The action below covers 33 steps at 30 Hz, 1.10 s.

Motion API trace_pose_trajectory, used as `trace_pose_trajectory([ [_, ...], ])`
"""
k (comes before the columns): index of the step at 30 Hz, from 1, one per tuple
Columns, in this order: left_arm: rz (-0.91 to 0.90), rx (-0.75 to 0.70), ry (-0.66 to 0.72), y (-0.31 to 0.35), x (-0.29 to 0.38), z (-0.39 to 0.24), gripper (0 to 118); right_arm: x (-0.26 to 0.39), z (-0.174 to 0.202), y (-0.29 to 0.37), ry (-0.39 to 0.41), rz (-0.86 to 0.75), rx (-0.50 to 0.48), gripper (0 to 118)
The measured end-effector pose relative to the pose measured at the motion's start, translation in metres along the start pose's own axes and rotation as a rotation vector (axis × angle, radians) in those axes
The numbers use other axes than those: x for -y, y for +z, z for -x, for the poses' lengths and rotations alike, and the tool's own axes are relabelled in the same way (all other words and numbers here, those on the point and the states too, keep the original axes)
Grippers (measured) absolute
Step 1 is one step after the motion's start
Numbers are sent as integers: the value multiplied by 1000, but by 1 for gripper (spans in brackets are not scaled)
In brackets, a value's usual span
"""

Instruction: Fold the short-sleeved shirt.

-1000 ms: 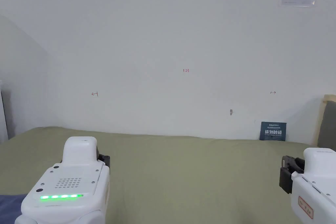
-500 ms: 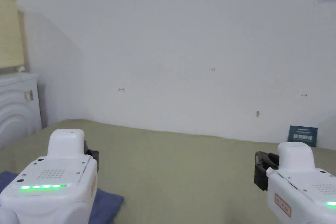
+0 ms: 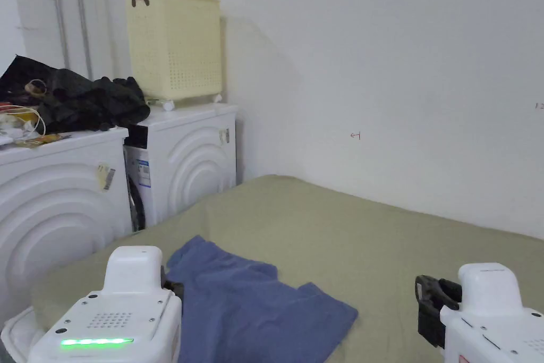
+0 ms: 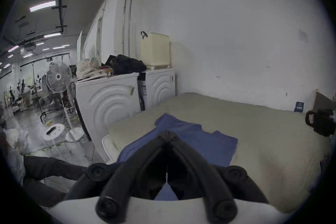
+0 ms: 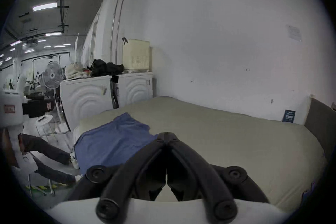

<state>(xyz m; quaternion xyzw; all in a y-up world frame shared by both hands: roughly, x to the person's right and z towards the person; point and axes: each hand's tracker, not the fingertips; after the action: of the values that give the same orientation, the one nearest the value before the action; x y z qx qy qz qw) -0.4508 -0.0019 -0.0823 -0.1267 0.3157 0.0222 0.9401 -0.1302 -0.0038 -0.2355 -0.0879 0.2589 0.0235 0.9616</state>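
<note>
Left gripper (image 4: pixel 167 134) hovers over the near edge of the crumpled blue short-sleeved shirt (image 3: pixel 255 305), jaws closed tip to tip on nothing. Right gripper (image 5: pixel 167 135) sits well off to the shirt's right above the bare olive-green bedsheet (image 3: pixel 372 242), jaws pinched together and empty too. Beyond the left gripper stand two white washing machines (image 3: pixel 180 162); the dark heap on top looks like clothes, hard to tell.
</note>
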Motion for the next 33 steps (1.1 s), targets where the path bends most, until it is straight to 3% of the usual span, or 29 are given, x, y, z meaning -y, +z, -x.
trace_pose_trajectory([
  [6, 60, 33, 7, -32, 3, -11, 0, 4, -13, -9, -3, 19, 35, 0],
  [11, 185, 187, -32, -113, -16, -32, 2, 10, -33, -22, 11, 51, 63, 0],
  [12, 221, 232, -50, -135, -21, -37, 10, 11, -37, -25, 12, 58, 71, 0],
  [13, 269, 276, -79, -160, -26, -43, 30, 12, -41, -32, 12, 65, 72, 0],
  [14, 326, 308, -92, -186, -27, -51, 78, 15, -46, -37, 11, 71, 73, 0],
  [15, 367, 344, -101, -213, -25, -56, 111, 18, -51, -42, 10, 78, 74, 0],
  [16, 430, 405, -104, -234, -22, -63, 118, 22, -55, -47, 10, 86, 73, 0],
  [23, 683, 413, -237, -342, 40, -125, 118, 72, -80, -85, -14, 227, 82, 0],
  [28, 768, 501, -265, -367, 85, -161, 118, 106, -94, -96, -41, 311, 89, 0],
  [33, 904, 409, -270, -384, 122, -176, 116, 124, -98, -91, -96, 335, 93, 0],
])
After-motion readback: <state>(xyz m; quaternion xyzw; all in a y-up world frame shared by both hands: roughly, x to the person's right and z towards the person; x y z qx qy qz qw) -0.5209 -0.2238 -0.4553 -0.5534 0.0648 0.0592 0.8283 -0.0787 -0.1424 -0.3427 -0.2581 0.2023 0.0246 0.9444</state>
